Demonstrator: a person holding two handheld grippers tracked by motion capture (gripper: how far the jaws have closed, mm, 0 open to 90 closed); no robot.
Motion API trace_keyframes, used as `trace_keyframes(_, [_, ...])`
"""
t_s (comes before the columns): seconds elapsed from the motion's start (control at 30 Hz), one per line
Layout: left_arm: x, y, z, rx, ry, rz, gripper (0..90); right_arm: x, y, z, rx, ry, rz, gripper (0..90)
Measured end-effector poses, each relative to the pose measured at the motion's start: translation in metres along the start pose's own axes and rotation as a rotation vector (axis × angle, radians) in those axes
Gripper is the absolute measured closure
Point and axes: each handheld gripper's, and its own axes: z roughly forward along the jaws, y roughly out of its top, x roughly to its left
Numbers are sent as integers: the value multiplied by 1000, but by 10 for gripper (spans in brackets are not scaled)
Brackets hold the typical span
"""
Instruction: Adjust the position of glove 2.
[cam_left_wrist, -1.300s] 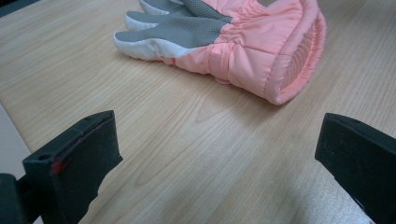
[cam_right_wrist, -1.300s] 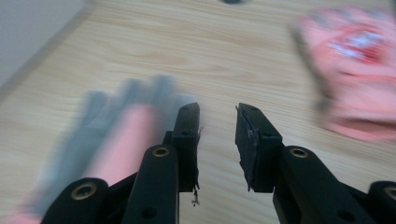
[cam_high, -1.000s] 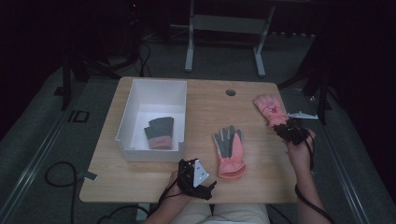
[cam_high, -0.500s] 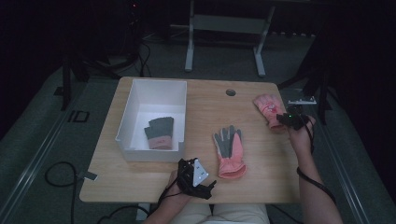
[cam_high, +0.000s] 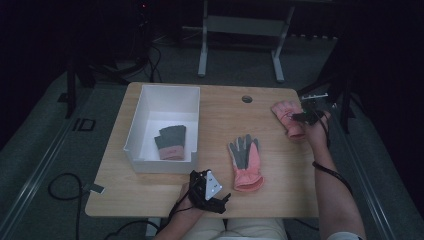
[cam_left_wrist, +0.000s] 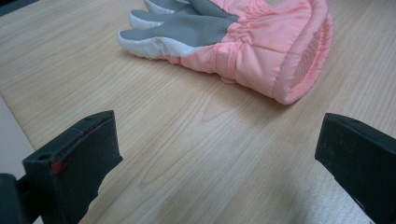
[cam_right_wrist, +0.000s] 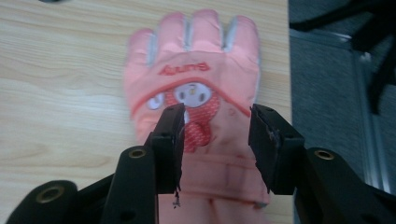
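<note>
A pink glove (cam_high: 285, 112) lies back-up near the table's right edge, its fingers pointing away in the right gripper view (cam_right_wrist: 196, 51). My right gripper (cam_high: 302, 118) (cam_right_wrist: 217, 116) hovers over its cuff and printed patch. Its jaws have just been opening and now stand apart, one on each side of the patch, not pressing on it. A second pink glove (cam_high: 245, 162) with a grey palm lies palm-up mid-table. In the left gripper view this glove (cam_left_wrist: 243, 42) lies ahead of the jaws, cuff to the right. My left gripper (cam_high: 206, 189) (cam_left_wrist: 217, 158) rests at the front edge, wide open, nothing between its jaws.
A white box (cam_high: 135, 131) stands on the left half of the wooden table (cam_high: 220, 120) and holds a grey and pink glove (cam_high: 171, 141). A round cable hole (cam_high: 247, 99) sits near the far edge. A metal stand (cam_high: 240, 30) is on the floor behind.
My right hand has moved toward the table's far side, over the right glove's cuff. The glove and my left gripper have stayed in place.
</note>
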Motion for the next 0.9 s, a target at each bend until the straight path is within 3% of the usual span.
trace_keyframes(0.13, [1,0,0,-1,-2,-14,0,1,4,12,50,-6,-18,545])
trace_keyframes(0.3, [-1,0,0,4,-1,0,0,4,1,25,101,0,-34,570])
trace_keyframes(0.4, [-1,0,0,1,-6,-6,0,6,1,29,122,-8,1,673])
trace_keyframes(0.5, [-1,0,0,3,-9,-5,0,10,4,29,137,-31,-19,830])
trace_keyframes(0.63, [-2,0,0,-1,-13,-5,0,11,7,19,121,-53,25,880])
trace_keyframes(0.77, [-1,0,0,-6,-7,-16,0,10,4,-4,76,-66,53,882])
trace_keyframes(0.9, [-1,0,0,-1,-4,-12,0,16,-6,-52,14,-56,76,883])
